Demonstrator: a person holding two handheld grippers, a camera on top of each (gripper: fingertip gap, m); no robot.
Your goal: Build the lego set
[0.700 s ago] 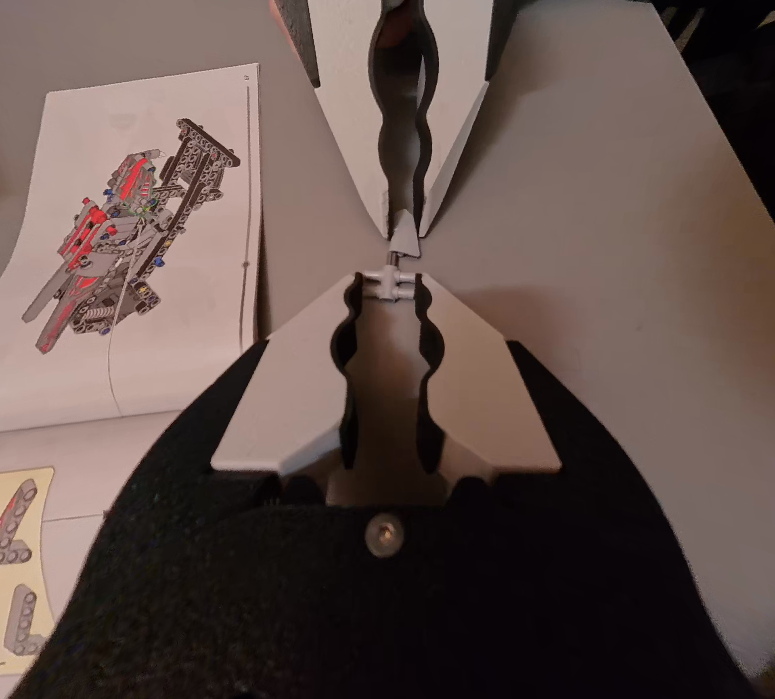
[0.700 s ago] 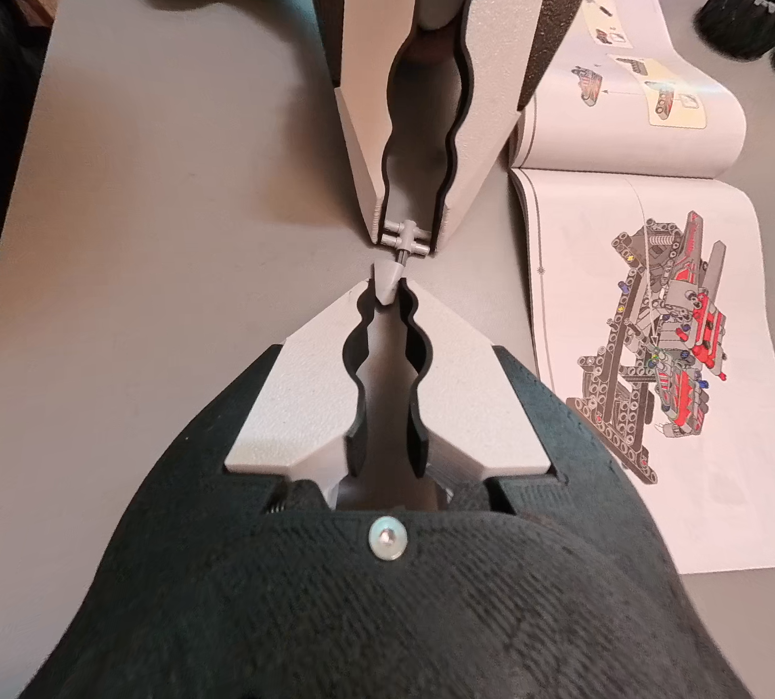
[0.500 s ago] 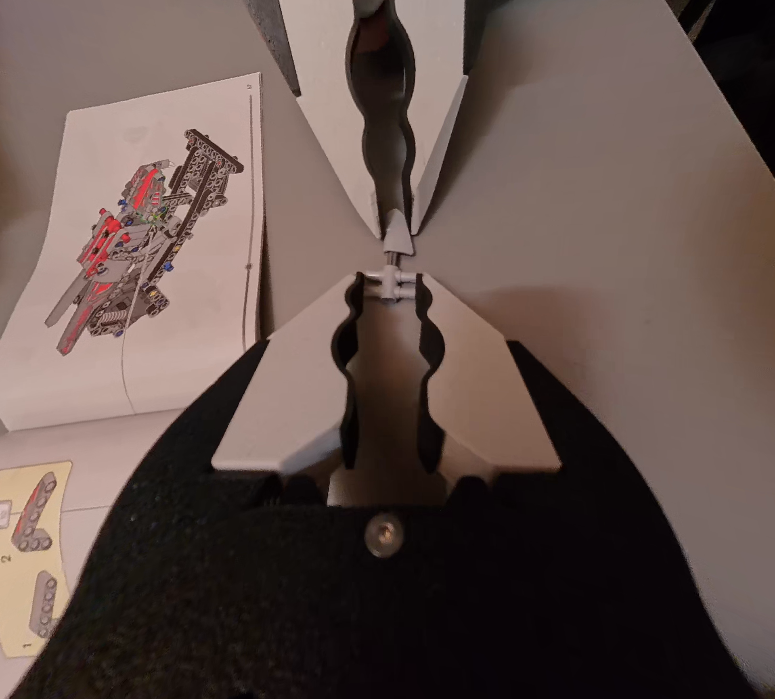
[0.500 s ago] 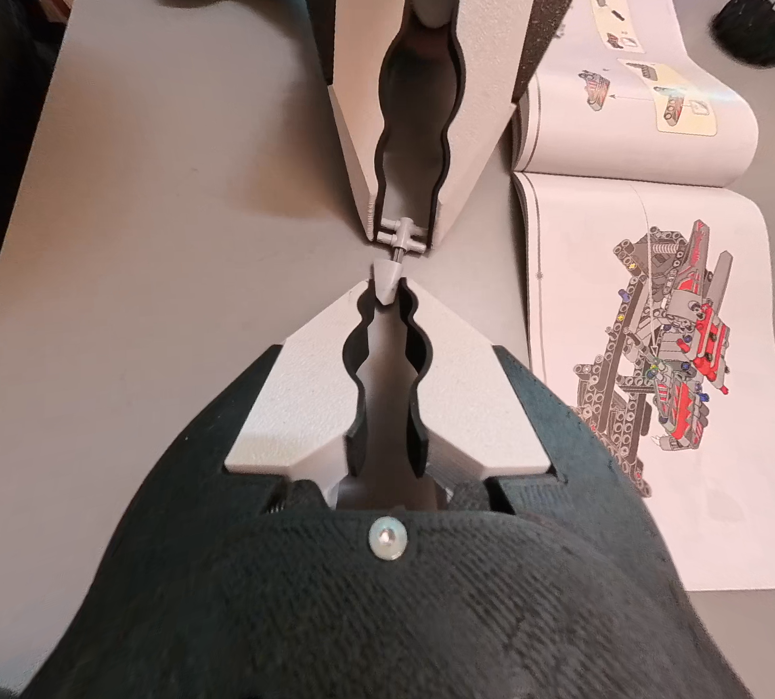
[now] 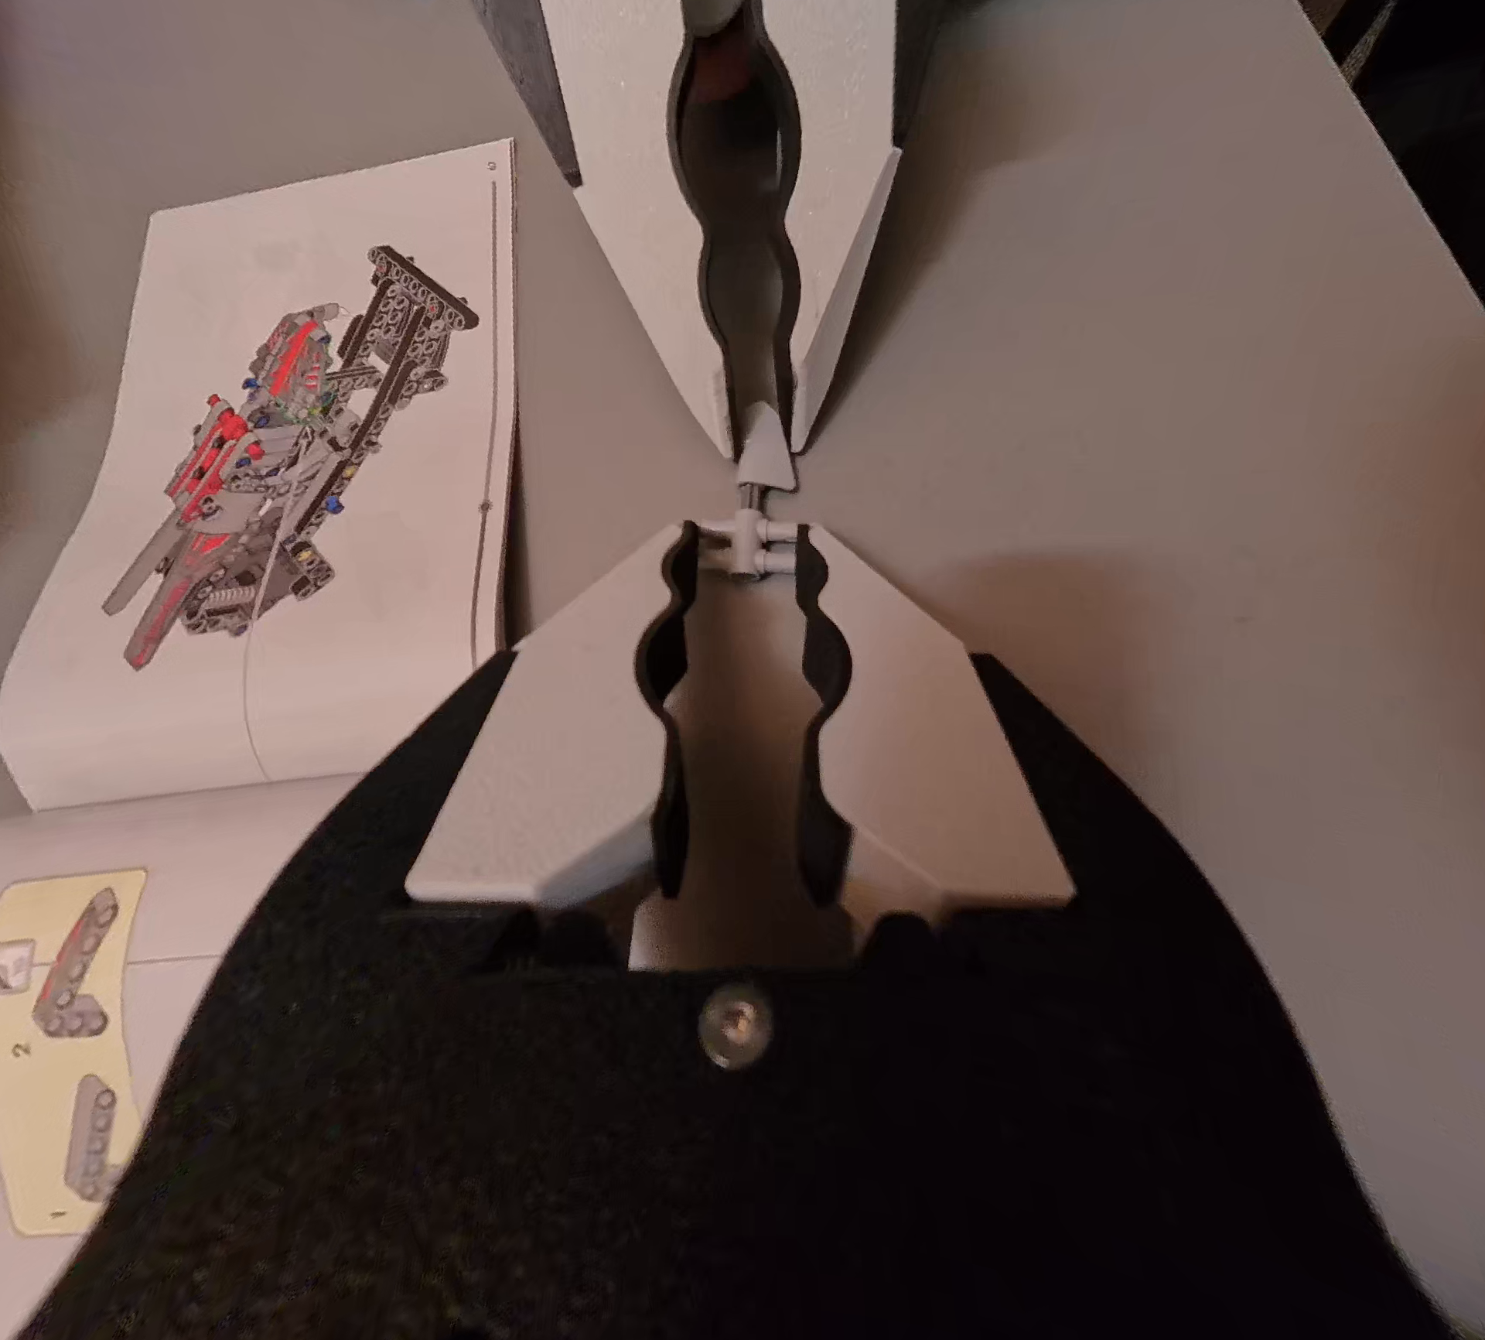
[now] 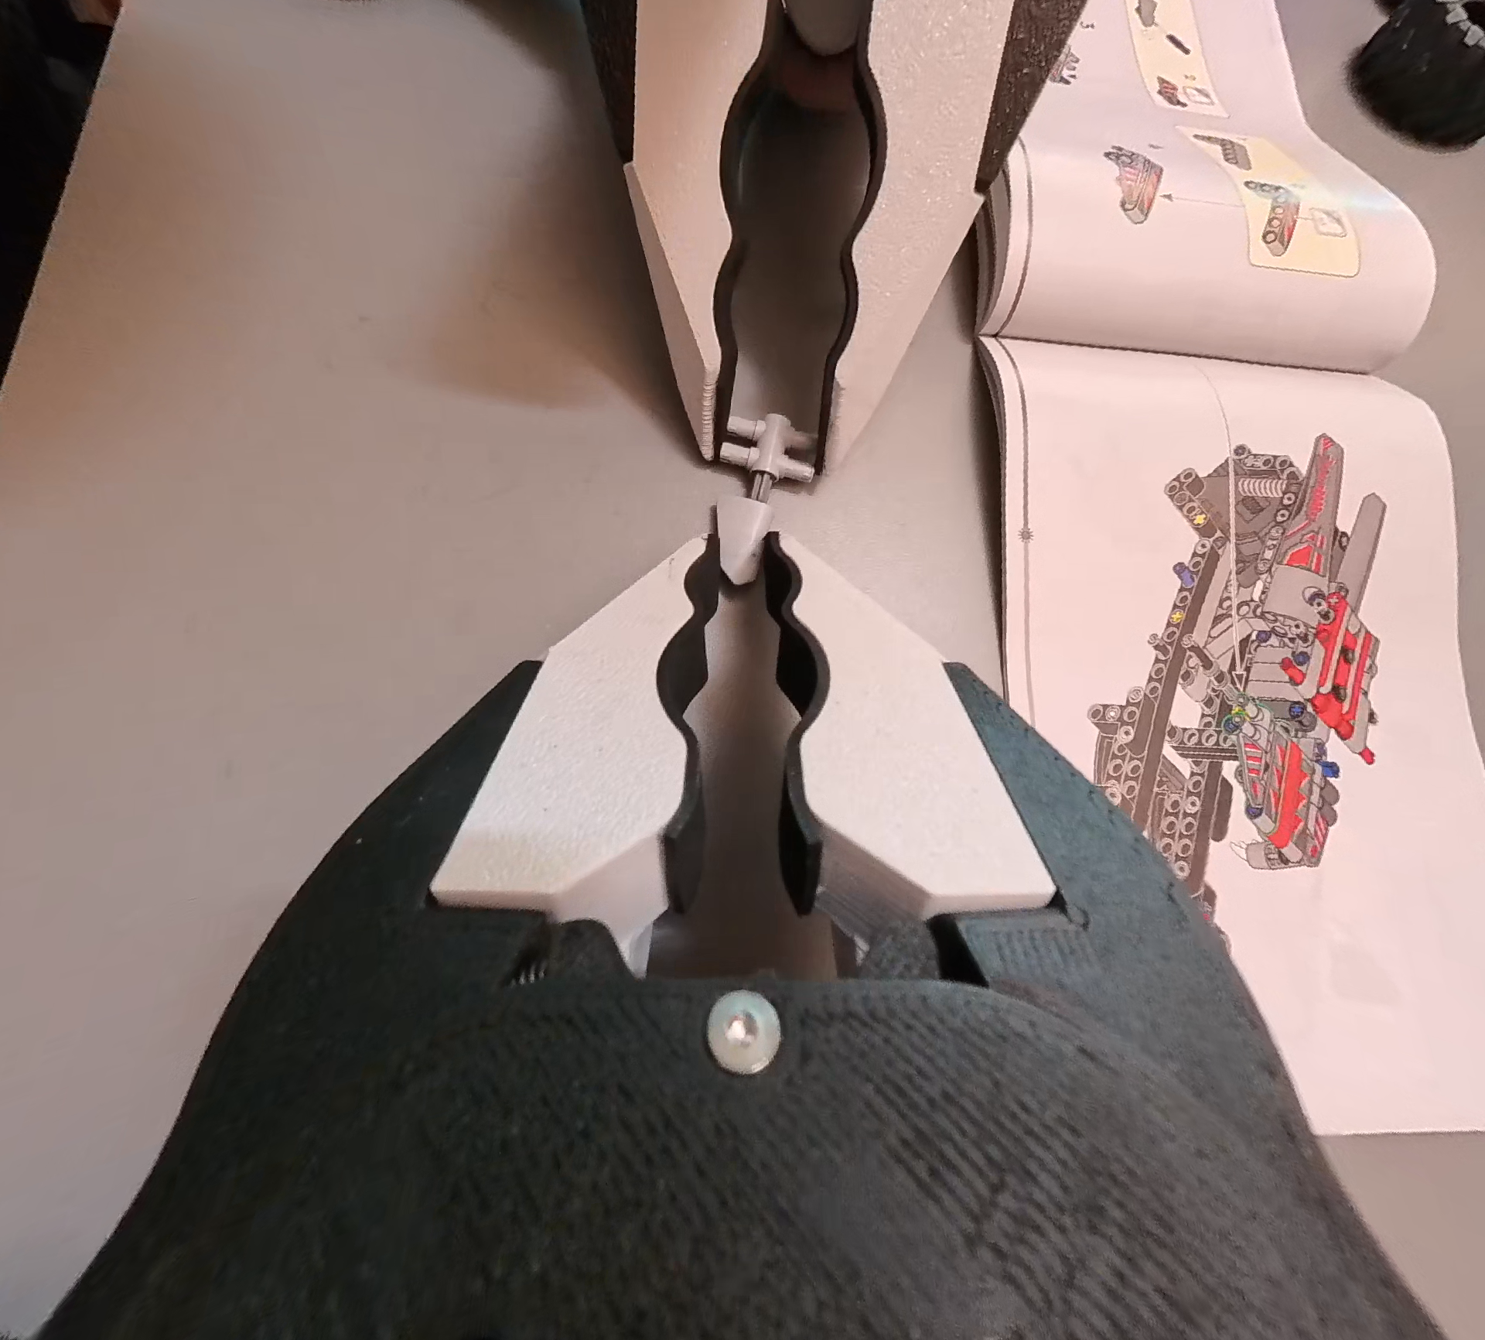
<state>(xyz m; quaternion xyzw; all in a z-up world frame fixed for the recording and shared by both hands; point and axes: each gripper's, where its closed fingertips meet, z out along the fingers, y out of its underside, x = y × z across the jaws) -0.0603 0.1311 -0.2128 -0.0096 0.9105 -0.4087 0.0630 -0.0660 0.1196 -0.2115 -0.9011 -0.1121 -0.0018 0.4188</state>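
A: Listing item one: left gripper (image 5: pixel 743 546). I am seeing its fingers set narrow, pinching a grey connector (image 5: pixel 751 544) crosswise at the tips. In the right wrist view that connector (image 6: pixel 767 451) is sitting between the far tips.

B: Logging item two: right gripper (image 6: pixel 743 550). I am reading its fingers as nearly together, clamping a grey cone (image 6: pixel 741 530) by its narrow end. From the left wrist view the cone (image 5: pixel 765 459) is showing its wide end toward me.

A: Item three: pin (image 6: pixel 759 483), dark, running between connector and cone. The two grippers are facing each other tip to tip, above the table (image 5: pixel 1125 417).

B: Item four: manual (image 6: pixel 1286 578), lying open on the table beside the grippers, a page with a red and grey model drawing facing up. I cannot tell how deep the pin is sitting in the cone.

A: Item five: black tyres (image 6: pixel 1438 47), resting at the table's far corner past the manual.
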